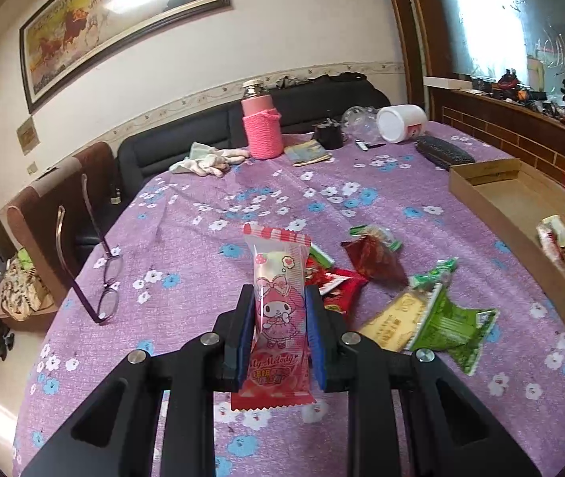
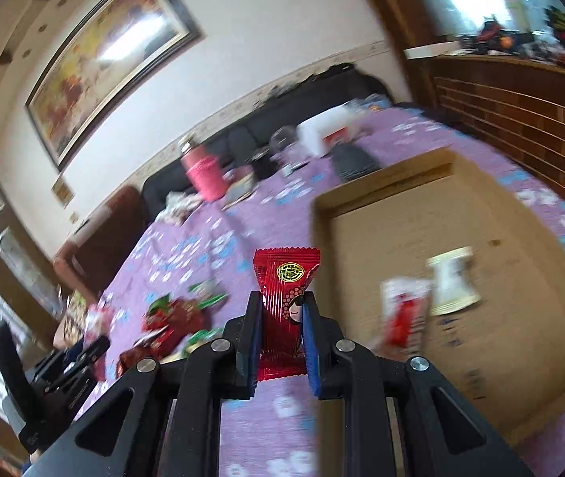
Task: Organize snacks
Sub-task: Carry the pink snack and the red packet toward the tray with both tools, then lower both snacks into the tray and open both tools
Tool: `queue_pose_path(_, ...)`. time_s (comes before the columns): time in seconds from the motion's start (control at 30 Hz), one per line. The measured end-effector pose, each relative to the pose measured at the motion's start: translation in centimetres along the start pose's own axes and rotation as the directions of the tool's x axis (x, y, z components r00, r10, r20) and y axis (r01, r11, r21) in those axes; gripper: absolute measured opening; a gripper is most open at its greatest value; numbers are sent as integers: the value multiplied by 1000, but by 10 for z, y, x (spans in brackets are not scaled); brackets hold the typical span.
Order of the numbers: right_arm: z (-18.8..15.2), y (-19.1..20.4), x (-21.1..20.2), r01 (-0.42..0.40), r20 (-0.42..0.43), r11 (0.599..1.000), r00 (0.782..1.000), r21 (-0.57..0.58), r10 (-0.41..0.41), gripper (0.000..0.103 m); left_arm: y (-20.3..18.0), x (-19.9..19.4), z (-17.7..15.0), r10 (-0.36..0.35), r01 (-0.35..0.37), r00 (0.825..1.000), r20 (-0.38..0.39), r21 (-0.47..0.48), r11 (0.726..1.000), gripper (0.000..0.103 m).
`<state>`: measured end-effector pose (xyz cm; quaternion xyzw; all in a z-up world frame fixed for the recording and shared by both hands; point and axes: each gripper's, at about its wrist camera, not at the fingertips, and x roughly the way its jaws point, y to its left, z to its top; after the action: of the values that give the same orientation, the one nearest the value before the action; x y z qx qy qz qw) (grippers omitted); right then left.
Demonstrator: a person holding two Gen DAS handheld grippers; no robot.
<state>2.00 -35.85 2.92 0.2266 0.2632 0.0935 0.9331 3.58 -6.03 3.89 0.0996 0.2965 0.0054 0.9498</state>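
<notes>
Worktop under a purple flowered cloth (image 1: 210, 183), shallow brown cardboard tray (image 1: 481, 194) at its right edge with two packets already in, loose heap of red and green wrappers (image 1: 401, 290) mid-cloth. Left claw (image 1: 278, 330) clamped on a pink-and-white cartoon candy packet (image 1: 278, 298), right claw (image 2: 282, 330) clamped on a red foil candy packet (image 2: 284, 290) near the tray. Both look light, crinkly, slippery; grip mid-body, not the crimped ends.

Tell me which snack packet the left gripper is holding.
The pink-and-white My Melody packet, upright in the left gripper; the other loose packets lie flat on the purple cloth.
</notes>
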Motion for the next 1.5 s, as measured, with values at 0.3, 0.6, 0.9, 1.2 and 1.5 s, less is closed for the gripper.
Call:
queue_pose_path(0.3, 7, -74, -23, 45, 35, 985, 998, 167, -51, 19, -42, -23, 16, -83, 82, 997, 7, 72, 994, 23)
queue_pose_path(0.6, 5, -84, -22, 56, 35, 972, 997, 229, -65, 20, -137, -34, 49, -390, 394, 919, -59, 67, 917, 23)
queue_pose_path(0.9, 0, -109, -20, 159, -3, 932, 986, 327, -167, 20, -232, -18, 43, -584, 604, 787, -201, 50, 796, 23)
queue_pose_path(1.2, 1, -97, -13, 221, -42, 942, 975, 251, -218, 21, -243, 7, 28, -559, 591, 790, -253, 68, 804, 23)
queue_pose_path(1.5, -4, -85, 2, 236, -108, 957, 969, 167, -220, 21, -246, 5, 19, -529, 565, 813, -241, 109, 818, 23)
